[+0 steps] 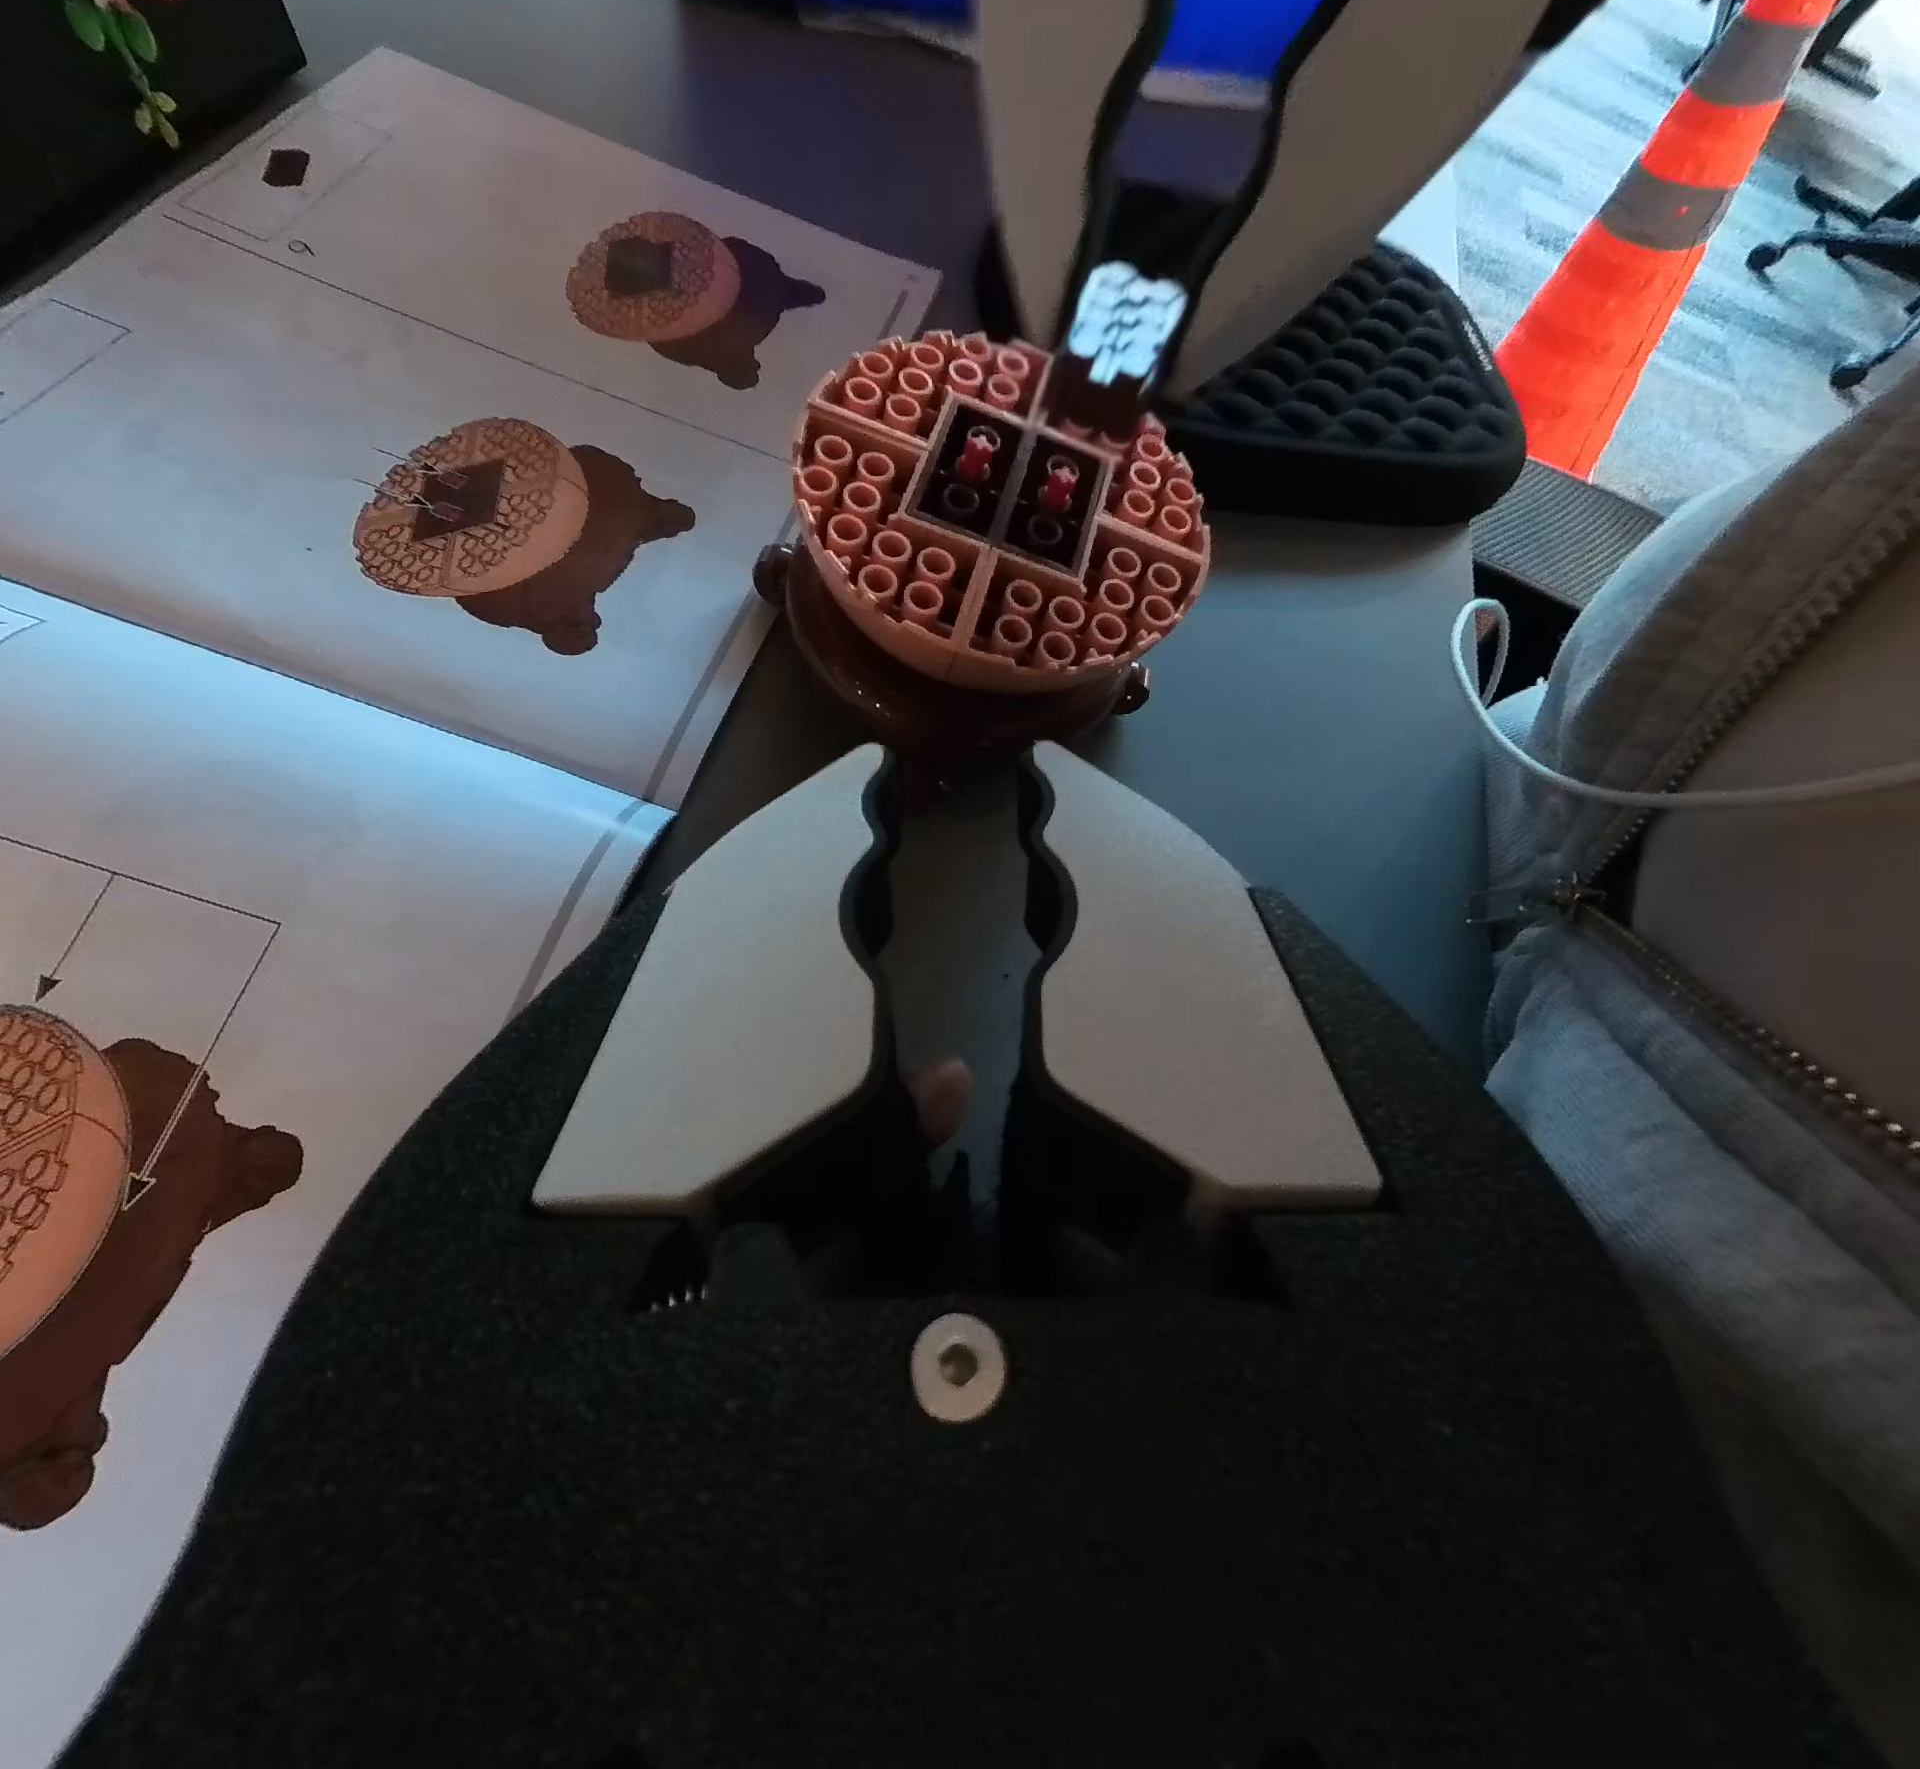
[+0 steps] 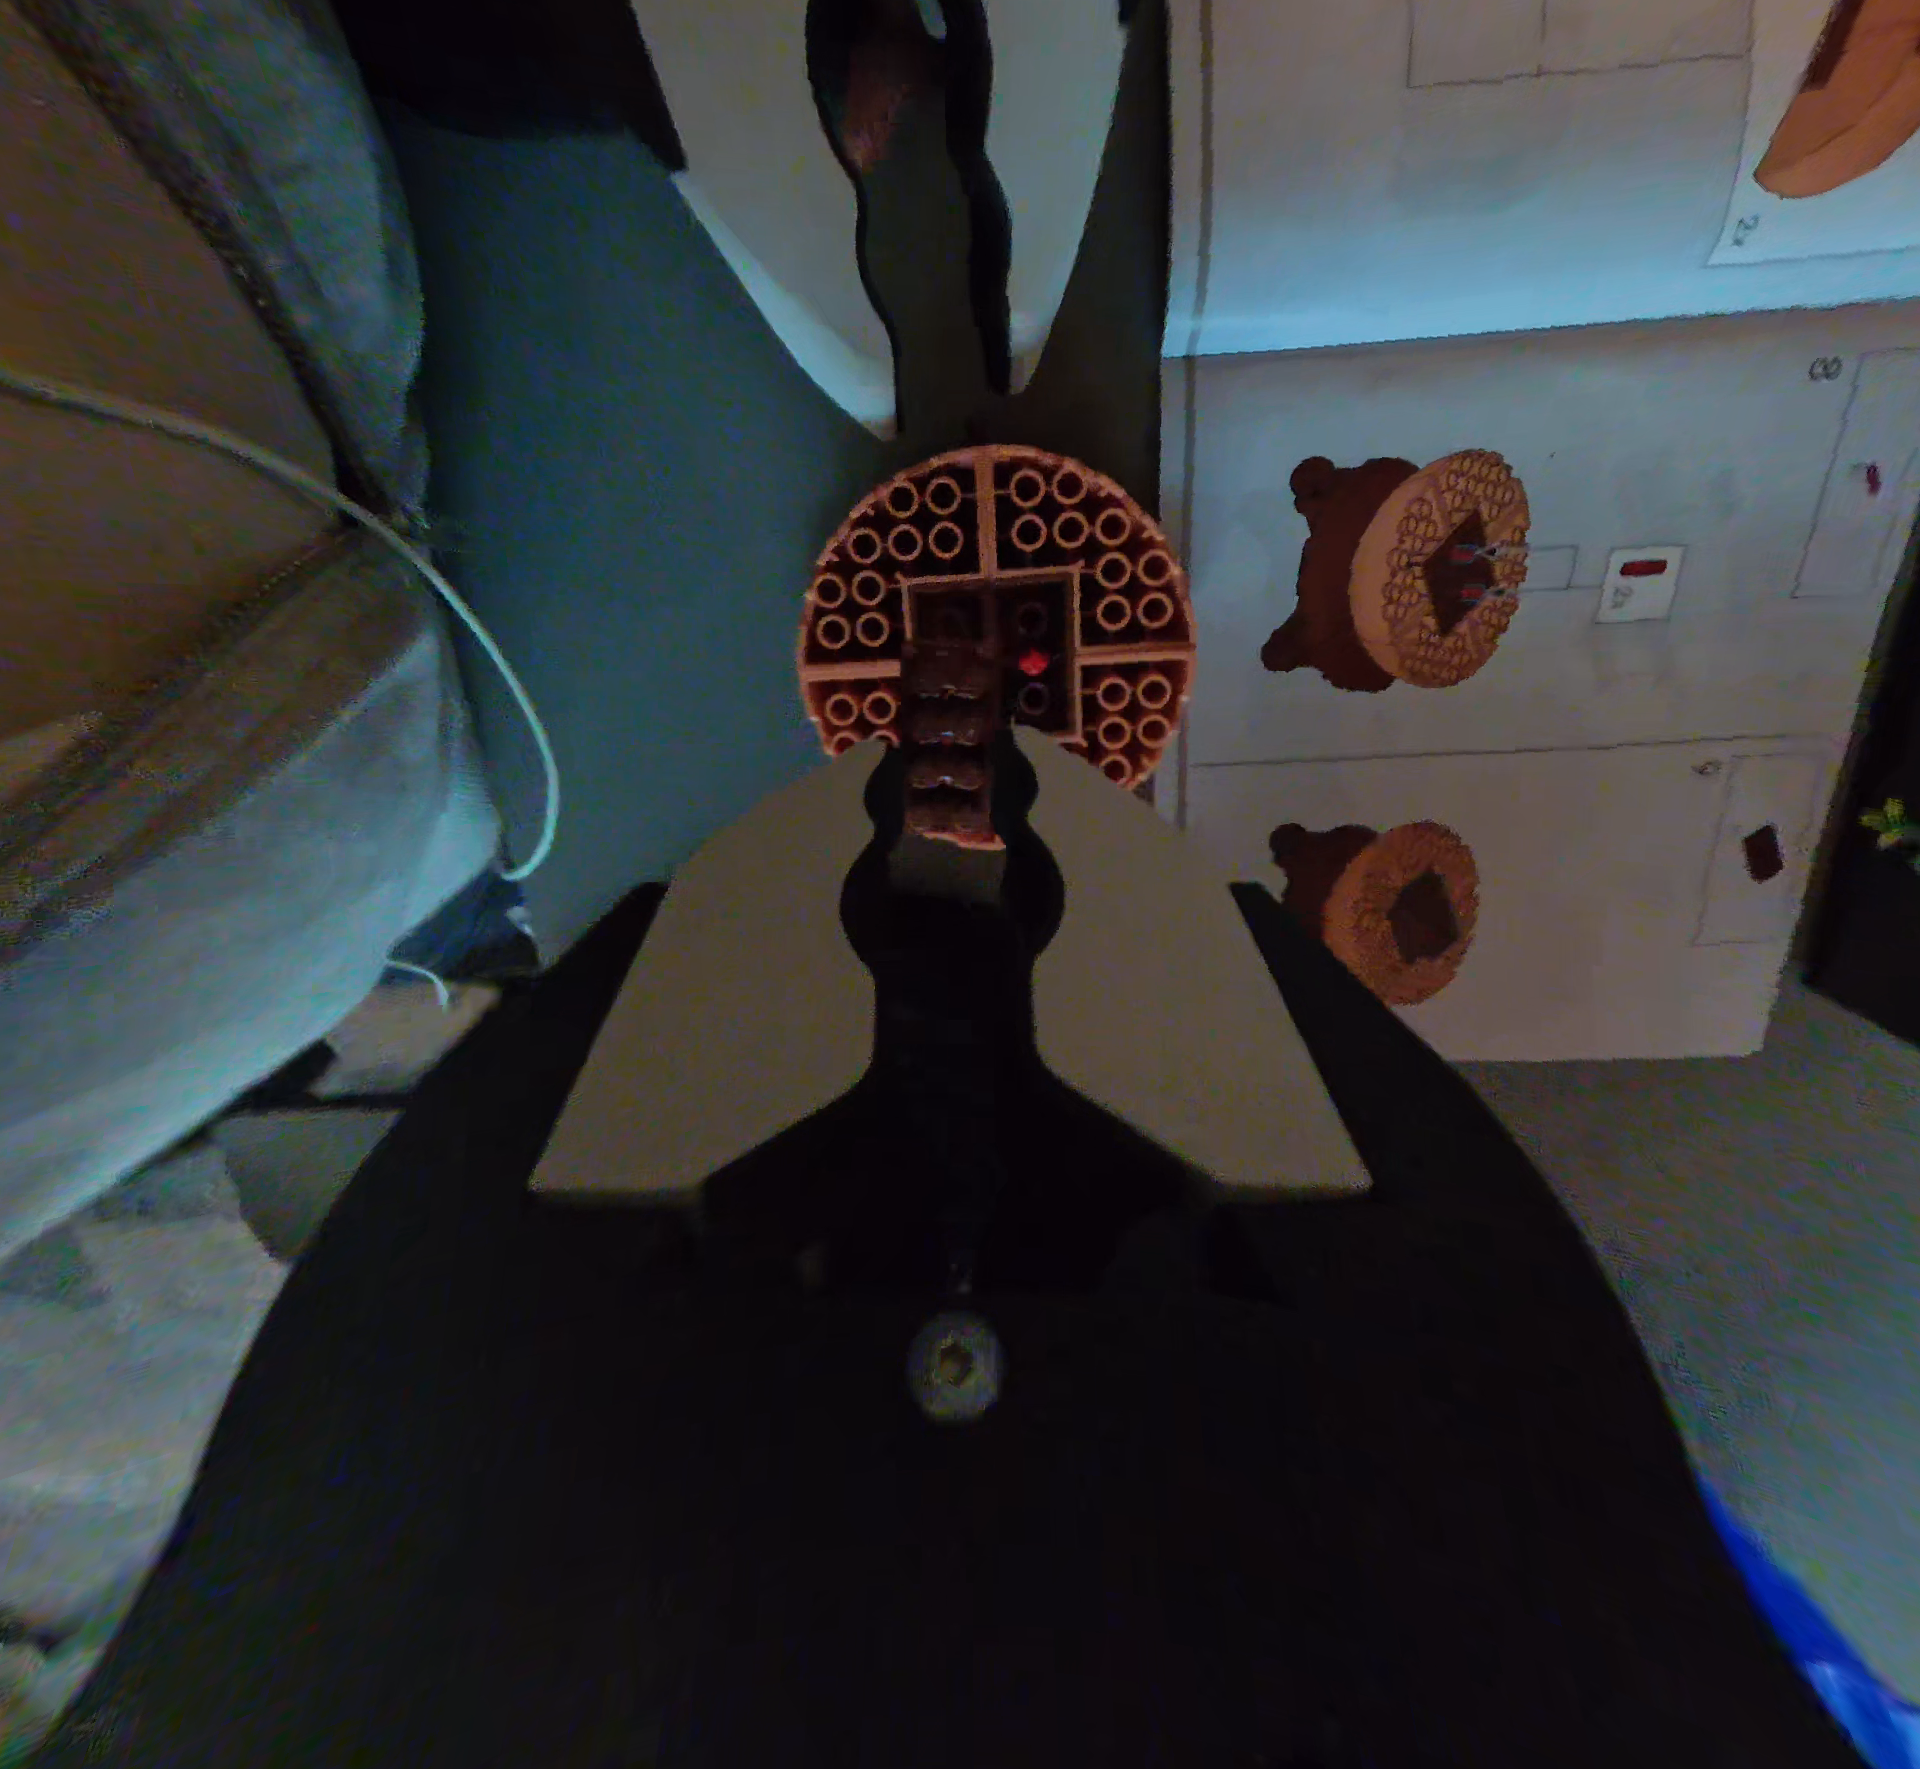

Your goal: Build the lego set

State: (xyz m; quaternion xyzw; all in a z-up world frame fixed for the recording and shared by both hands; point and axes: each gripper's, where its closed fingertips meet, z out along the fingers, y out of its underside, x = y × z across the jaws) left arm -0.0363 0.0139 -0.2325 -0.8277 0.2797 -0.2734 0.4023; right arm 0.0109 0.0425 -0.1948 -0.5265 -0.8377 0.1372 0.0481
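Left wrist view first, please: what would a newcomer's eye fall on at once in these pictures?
A round pink brick disc on a dark brown brick body, gripped by the left gripper. The right gripper brings a small brown brick to the disc's dark square centre. An open instruction booklet lies alongside.

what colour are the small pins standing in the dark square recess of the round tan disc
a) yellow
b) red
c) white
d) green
b: two red pins stand in the dark recess at the middle of the tan disc.
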